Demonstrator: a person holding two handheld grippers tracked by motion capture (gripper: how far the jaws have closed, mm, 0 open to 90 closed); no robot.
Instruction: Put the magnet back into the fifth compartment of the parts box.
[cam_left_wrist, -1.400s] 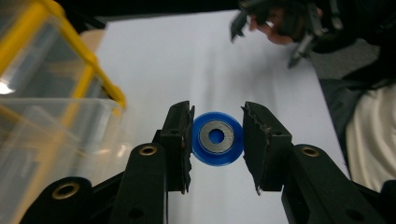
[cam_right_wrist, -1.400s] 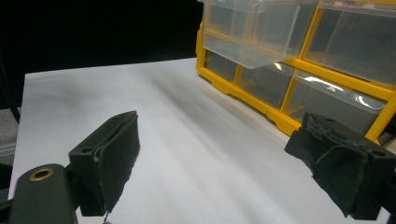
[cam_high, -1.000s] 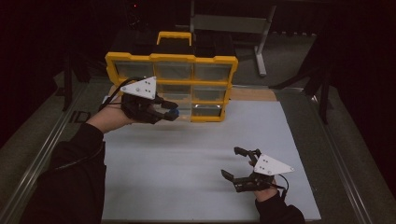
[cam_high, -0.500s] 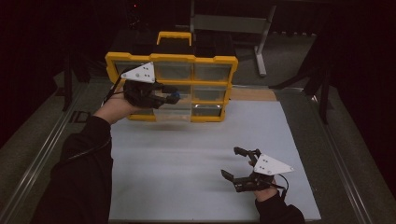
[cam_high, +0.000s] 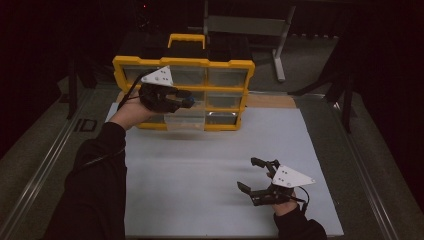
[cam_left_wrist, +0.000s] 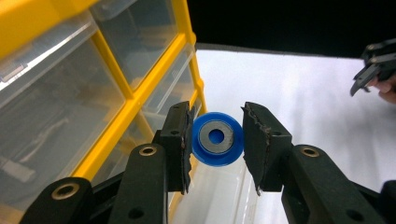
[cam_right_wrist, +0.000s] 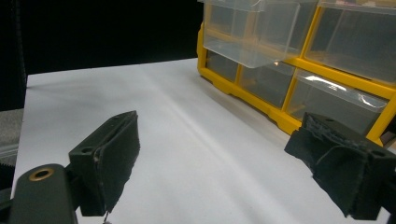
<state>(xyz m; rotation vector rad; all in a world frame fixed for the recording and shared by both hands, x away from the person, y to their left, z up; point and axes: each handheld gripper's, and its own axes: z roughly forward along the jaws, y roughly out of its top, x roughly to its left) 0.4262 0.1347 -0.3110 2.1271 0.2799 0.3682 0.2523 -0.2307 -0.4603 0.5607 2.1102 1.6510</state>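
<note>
My left gripper (cam_left_wrist: 216, 135) is shut on a small blue round piece (cam_left_wrist: 205, 151) with a grey metal ring in its face. It hovers right at the front of a yellow organizer (cam_left_wrist: 135, 100) with clear drawers. In the high view the left gripper (cam_high: 186, 101) is over the organizer's (cam_high: 182, 62) lower rows, above a clear drawer (cam_high: 185, 121) that is pulled out. My right gripper (cam_high: 247, 173) rests low near the front right of the white mat, open with nothing between its jaws. Its pads (cam_right_wrist: 116, 154) stand wide apart, and the pulled-out drawer (cam_right_wrist: 252, 32) lies beyond them.
A white mat (cam_high: 210, 160) covers the table in front of the organizer. Metal rails run along both table sides (cam_high: 45, 170). A grey stand (cam_high: 280, 47) rises behind the organizer. The other hand's gripper (cam_left_wrist: 373, 65) appears far off in the left gripper view.
My left hand carried the blue piece away from the person, closer to the organizer's drawer fronts. The right gripper has stayed put.
</note>
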